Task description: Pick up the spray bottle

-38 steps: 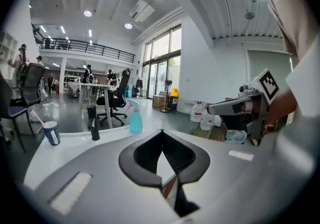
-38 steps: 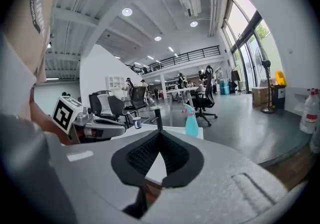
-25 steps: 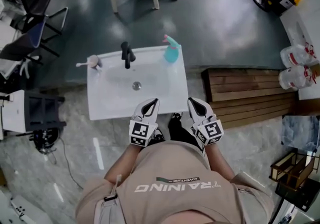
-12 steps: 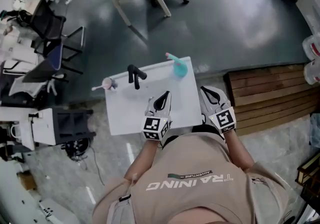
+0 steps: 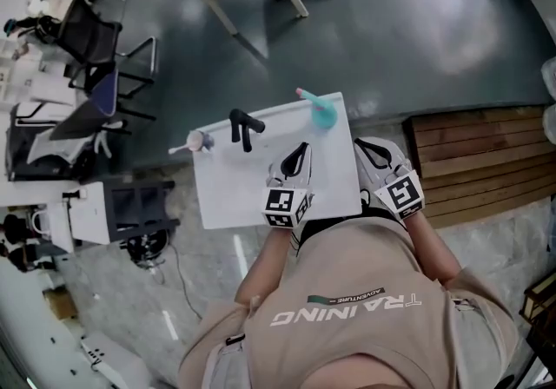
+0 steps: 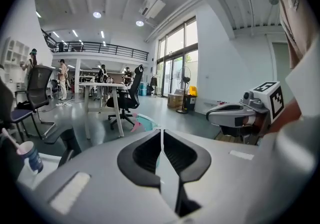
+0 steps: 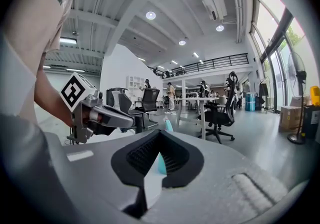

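Note:
The teal spray bottle point(image 5: 322, 111) with a pink trigger stands upright at the far right corner of the white sink point(image 5: 221, 196). My left gripper point(image 5: 301, 151) hovers over the basin, short of the bottle; its jaws are just opening from a hairline slit with nothing between them. In the left gripper view the bottle point(image 6: 143, 120) peeks out just above the jaw tips point(image 6: 161, 133). My right gripper point(image 5: 363, 146) hangs by the sink's right edge, shut and empty. In the right gripper view the bottle point(image 7: 168, 126) shows straight ahead beyond that gripper point(image 7: 159, 134).
A black faucet point(image 5: 246, 128) stands at the back middle of the sink, and a cup holding a toothbrush point(image 5: 198, 141) at its back left. Wooden planks point(image 5: 473, 161) lie on the floor to the right. Office chairs point(image 5: 95, 66) and a desk stand at the left.
Both grippers have moved forward from the sink's near edge, the left one out over the basin and the right one along the sink's right edge, closer to the bottle.

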`<state>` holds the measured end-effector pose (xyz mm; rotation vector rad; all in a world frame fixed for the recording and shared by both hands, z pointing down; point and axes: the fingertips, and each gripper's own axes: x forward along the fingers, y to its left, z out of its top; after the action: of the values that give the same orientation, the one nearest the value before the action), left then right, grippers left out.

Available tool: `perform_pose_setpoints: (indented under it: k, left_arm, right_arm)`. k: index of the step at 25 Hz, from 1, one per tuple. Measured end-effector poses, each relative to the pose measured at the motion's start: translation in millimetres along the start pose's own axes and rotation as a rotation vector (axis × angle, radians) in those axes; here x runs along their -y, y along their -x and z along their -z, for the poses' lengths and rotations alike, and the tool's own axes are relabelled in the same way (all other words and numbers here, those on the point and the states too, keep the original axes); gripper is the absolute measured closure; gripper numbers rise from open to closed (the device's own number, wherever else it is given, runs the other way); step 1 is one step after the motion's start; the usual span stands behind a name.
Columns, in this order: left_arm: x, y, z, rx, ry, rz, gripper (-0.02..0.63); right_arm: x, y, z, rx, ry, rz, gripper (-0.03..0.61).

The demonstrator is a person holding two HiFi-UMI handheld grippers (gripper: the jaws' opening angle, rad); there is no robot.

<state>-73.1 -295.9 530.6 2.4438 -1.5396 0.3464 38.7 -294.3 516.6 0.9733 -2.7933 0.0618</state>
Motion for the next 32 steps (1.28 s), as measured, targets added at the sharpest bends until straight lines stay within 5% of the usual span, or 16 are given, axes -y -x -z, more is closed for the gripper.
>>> perform_pose_setpoints:
  k: [10,26,32]
  left_arm:
    - [-29.8,-62.9,1.3,-0.013,0.024,0.04,0.468]
    - [-41.4,-127.7,32.8,-0.128,-0.019,0.048,0.43]
    - [-42.3,-140.1,31.5,-0.109,-0.035,0.052,0.425]
  right_arm:
    - [7.2,12.9,1.5,-0.004,0.007,0.033,0.577]
    - [33.5,22.9,25.0,-0.062,-0.004,0.067,0.575]
    - [42.0,27.4,39.2,-0.081,-0.051,0.083,0.575]
